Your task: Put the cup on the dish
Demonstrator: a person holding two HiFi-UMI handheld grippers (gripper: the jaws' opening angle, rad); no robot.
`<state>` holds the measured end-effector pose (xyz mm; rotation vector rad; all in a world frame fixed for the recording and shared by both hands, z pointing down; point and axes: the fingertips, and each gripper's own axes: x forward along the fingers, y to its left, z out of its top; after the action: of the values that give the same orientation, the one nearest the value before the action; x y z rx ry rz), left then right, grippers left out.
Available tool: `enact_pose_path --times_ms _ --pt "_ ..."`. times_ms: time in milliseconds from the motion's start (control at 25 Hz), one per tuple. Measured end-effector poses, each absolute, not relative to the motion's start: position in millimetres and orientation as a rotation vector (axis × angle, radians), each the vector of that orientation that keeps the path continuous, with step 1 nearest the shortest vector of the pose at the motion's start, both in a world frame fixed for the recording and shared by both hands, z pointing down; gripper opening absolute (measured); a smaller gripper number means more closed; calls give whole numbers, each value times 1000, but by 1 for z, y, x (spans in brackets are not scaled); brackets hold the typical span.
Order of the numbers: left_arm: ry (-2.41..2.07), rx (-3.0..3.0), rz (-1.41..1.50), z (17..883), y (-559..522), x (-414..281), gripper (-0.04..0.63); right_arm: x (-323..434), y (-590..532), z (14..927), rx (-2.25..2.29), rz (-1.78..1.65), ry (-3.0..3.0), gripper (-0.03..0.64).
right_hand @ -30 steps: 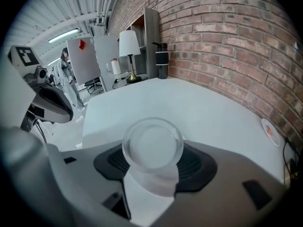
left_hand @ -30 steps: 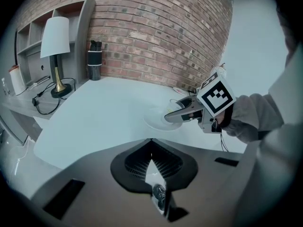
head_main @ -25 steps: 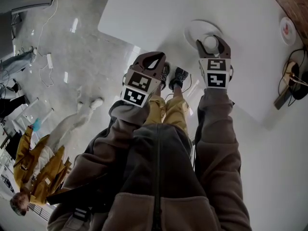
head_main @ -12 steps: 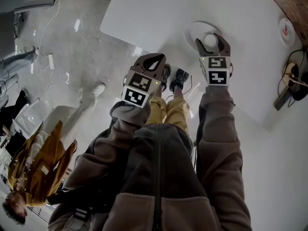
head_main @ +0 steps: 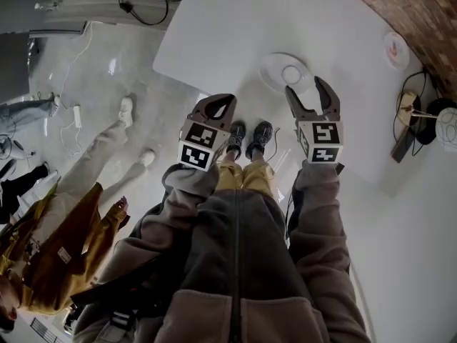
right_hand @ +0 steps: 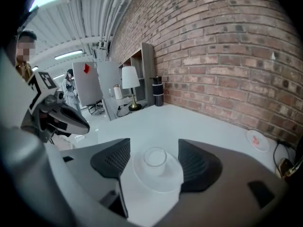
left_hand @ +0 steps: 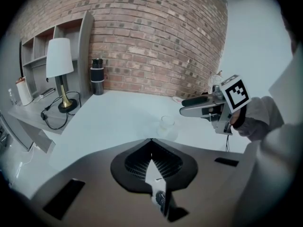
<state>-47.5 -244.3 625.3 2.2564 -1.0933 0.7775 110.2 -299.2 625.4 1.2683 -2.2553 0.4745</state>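
Just outside opening right gripper (head_main: 305, 86), cup (head_main: 290, 74) on dish (head_main: 270, 68)

Pretty sure I'm in a loft-style office or studio: bare brick wall (right_hand: 227, 46) on the far side, exposed pipes (right_hand: 102, 4) and strip lights (right_hand: 69, 55) overhead, a big white table (head_main: 235, 20), a desk lamp (left_hand: 60, 63) by the far-left shelves (left_hand: 40, 44), and cables (head_main: 76, 115) across the polished grey floor (head_main: 107, 70).

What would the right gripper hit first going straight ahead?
Probably the clear cup, standing on the white dish dead ahead of the right gripper, whose jaws are opening, pads touching nothing. Held low, it might catch the dish rim first.
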Motion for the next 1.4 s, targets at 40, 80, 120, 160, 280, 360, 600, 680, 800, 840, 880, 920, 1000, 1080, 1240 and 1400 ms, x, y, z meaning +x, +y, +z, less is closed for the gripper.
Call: enact_pose_path --times_ms 40,80,120,160,280,360,600,680,800,840,880,920,1000,1080,1240,1400 --pt "-1102 2265 764 616 -245 -46 6 113 -292 612 1285 477 -2261 319" --pt "-1111 2277 750 607 -246 -44 6 115 -285 598 1300 475 -2270 292" --pt "-1118 2293 737 597 -249 -43 6 116 -280 584 1314 468 -2280 257" --pt "-1125 2312 725 586 -252 -40 6 118 -277 570 1328 457 -2291 244" --pt "-1151 2376 669 549 -261 -34 6 121 -265 531 1368 416 -2311 169" --pt "-1170 2414 635 523 -263 -31 6 124 -258 504 1405 389 -2321 108" --pt "-1204 2530 558 453 -265 -22 6 137 -239 440 1522 338 -2340 3" --pt "-1201 2574 543 433 -265 -16 6 142 -239 422 1552 319 -2348 3" --pt "-1183 2627 518 407 -264 -9 6 145 -238 395 1590 275 -2362 3" --pt "-1176 2640 511 401 -264 -7 6 145 -238 387 1599 258 -2368 3" --pt "-1170 2653 504 394 -264 -4 6 145 -239 379 1607 240 -2376 3" --pt "-1168 2666 495 389 -264 -1 6 144 -240 371 1614 221 -2386 3" --pt "-1169 2692 473 377 -266 4 6 143 -243 356 1625 181 -2409 3" --pt "-1176 2715 452 366 -269 6 6 140 -245 343 1631 144 -2431 3" --pt "-1230 2740 412 346 -279 2 6 136 -252 319 1651 72 -2456 3" --pt "-1317 2742 379 326 -289 -9 6 138 -257 299 1684 19 -2466 3"
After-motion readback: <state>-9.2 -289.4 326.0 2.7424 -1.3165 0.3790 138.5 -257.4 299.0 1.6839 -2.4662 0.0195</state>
